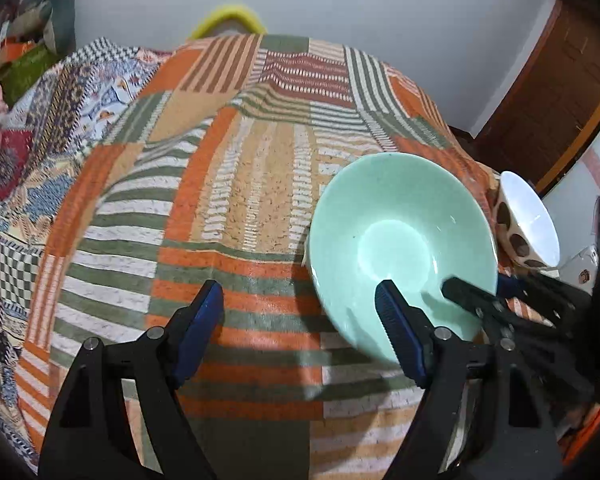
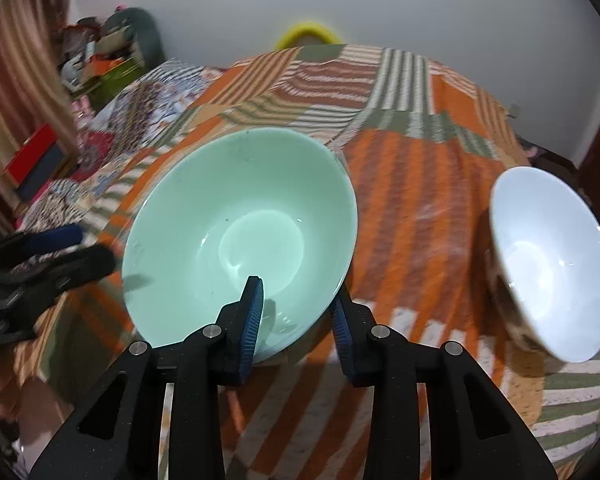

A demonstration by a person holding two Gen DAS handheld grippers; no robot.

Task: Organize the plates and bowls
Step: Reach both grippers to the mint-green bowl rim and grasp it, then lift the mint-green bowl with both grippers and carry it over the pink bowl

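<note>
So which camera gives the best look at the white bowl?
The right wrist view: the white bowl shows its whole interior and rim. The left wrist view catches it only small at the edge, behind the green bowl.

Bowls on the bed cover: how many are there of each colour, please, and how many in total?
Green bowl, with the right tool shut on its rim: 1
White bowl with brown spots outside: 1
Total: 2 bowls; no plates are in view.
</note>
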